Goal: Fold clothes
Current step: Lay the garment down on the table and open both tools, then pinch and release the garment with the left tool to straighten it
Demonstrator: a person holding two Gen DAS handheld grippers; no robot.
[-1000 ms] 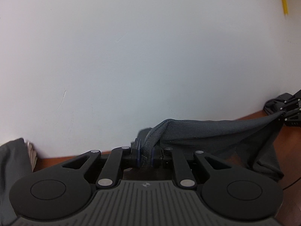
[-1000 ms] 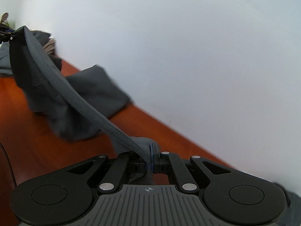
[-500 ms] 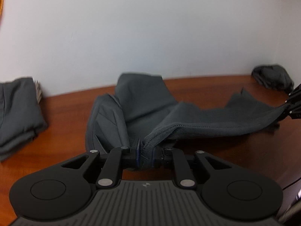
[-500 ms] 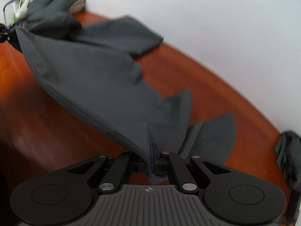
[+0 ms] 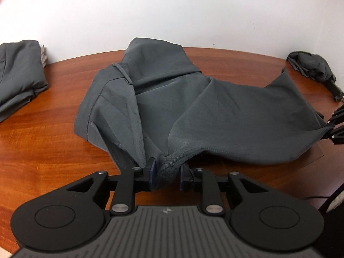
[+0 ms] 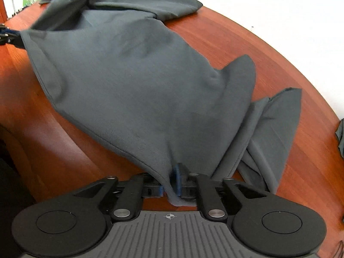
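On the tabletop (image 5: 53,129) the soft, limp garment (image 5: 193,111) sags; left claw (image 5: 166,177) and right claw (image 6: 171,185) have just been opening, hem corners loose between parted jaws.

Table (image 5: 53,142): fills the lower and middle frame in both views, with the wall (image 5: 172,10) behind it along the top.
Garment (image 5: 193,111): lies across the middle of the table in the left wrist view, its far part near the wall, its near hem at the bottom centre.
Left gripper (image 5: 166,175): bottom centre, the garment's hem corner between its parted pads.
Right gripper (image 6: 171,182): bottom centre of its own view, cloth draped through its gap; it also shows at the right edge of the left view.
Folded clothes (image 5: 19,73): far left, on the table against the wall.
Bundle (image 5: 311,66): upper right, on the table near the wall.
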